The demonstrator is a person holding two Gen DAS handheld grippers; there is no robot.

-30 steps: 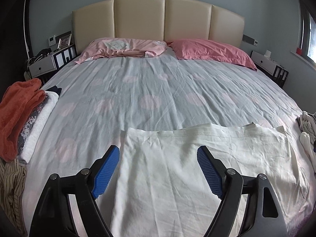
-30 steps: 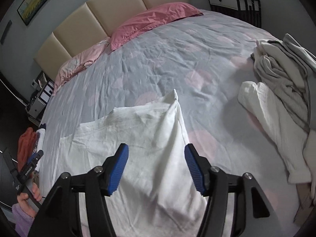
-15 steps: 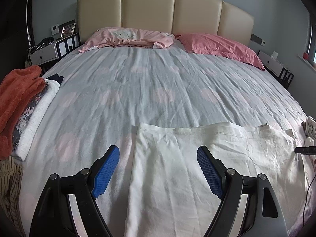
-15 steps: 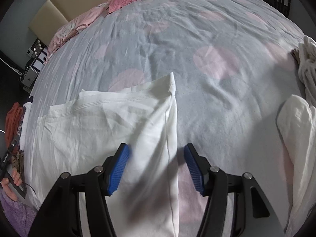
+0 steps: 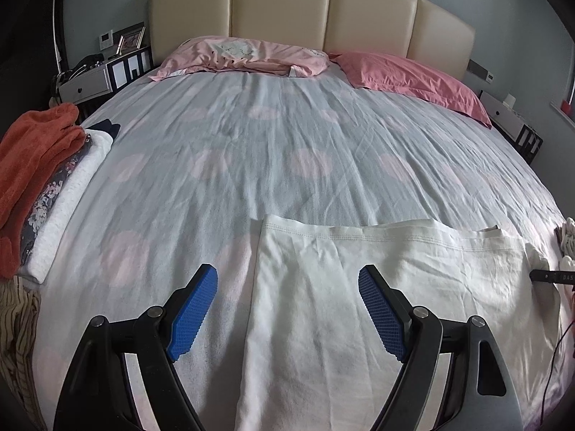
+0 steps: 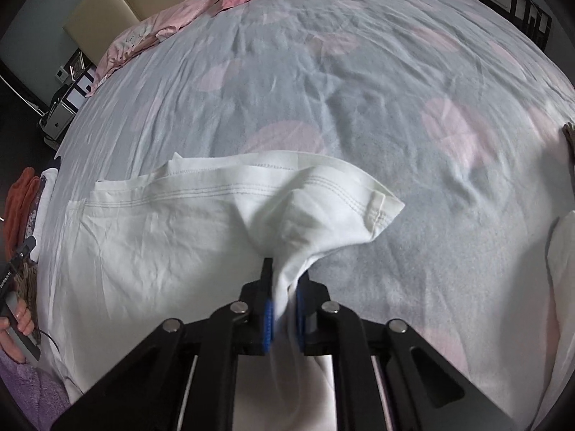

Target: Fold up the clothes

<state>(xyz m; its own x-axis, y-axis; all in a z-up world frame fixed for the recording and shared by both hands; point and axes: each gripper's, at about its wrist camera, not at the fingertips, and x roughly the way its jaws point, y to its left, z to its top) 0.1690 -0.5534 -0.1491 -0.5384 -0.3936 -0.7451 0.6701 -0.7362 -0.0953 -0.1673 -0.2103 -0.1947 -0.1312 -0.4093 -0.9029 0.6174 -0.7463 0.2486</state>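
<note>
Right now the white garment [image 6: 151,251] lies flat on the grey, pink-spotted bed sheet [image 6: 359,89], its stitched hem toward the headboard. The right gripper [image 6: 284,309] is closing, its blue pads pinching a bunched fold near the garment's right edge. The left gripper [image 5: 287,309] hovers over the garment's left edge, jaws spread wide, gripping nothing

The left wrist view looked from low over the bed's foot toward the headboard [image 5: 312,10]. The right wrist view looked steeply down, close above the white garment [image 6: 161,237]. Both shared the garment and bedsheet [image 5: 287,136].
</note>
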